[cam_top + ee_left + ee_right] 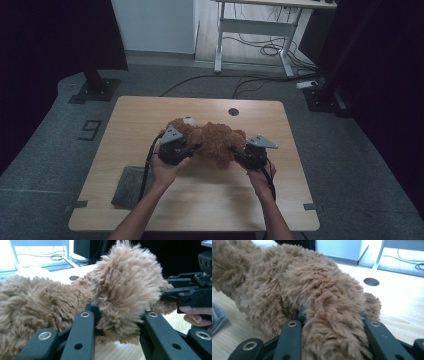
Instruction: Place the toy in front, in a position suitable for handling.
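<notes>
At frame centre in the high view, the teddy bear (212, 139) lies on the tabletop (200, 205). Left tongs (189, 150) and right tongs (239, 154) each clamp a limb. Step: two-handed lift. Next: raise both evenly.

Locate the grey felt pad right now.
High view: grey felt pad lies flat on the table near its front-left edge, beside the person's left forearm.

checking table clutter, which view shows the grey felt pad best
The high view: the grey felt pad lies whole on the table's near left part, beside the person's left forearm. The right gripper view catches just a grey corner at its left edge, past the teddy bear.
</notes>
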Demonstrator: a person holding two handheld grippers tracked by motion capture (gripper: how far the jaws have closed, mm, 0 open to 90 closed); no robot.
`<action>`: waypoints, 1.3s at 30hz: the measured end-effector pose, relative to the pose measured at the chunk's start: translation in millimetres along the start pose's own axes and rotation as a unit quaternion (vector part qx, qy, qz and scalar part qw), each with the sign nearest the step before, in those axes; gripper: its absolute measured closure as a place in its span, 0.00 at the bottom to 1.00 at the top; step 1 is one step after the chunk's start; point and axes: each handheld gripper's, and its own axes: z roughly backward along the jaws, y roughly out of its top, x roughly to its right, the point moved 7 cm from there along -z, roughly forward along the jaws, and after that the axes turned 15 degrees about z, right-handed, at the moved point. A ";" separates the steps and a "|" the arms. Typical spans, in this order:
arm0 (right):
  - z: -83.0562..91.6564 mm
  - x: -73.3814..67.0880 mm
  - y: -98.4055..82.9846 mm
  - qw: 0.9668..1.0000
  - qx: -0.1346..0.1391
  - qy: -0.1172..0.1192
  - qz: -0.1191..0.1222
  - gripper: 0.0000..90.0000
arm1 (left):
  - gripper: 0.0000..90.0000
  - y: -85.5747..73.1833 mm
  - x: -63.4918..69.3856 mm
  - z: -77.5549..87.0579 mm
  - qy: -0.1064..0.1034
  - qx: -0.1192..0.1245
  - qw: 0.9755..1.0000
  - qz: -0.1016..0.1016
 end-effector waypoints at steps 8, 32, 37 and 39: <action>22.1 1.1 6.9 1.000 0.018 -0.003 0.015 0.72 | 0.80 -8.0 13.7 6.9 -0.016 0.001 1.000 -0.006; 13.7 0.6 -75.4 0.998 -0.002 0.041 -0.044 0.65 | 0.77 -72.8 6.1 -16.1 -0.016 -0.052 0.998 0.020; 13.5 -1.6 -79.9 0.997 0.013 0.046 -0.065 0.61 | 0.75 -79.4 7.3 -14.1 -0.018 -0.049 0.998 0.026; 13.7 -2.0 -81.6 0.996 0.013 0.049 -0.067 0.61 | 0.76 -81.7 10.9 -13.4 -0.017 -0.050 0.998 0.023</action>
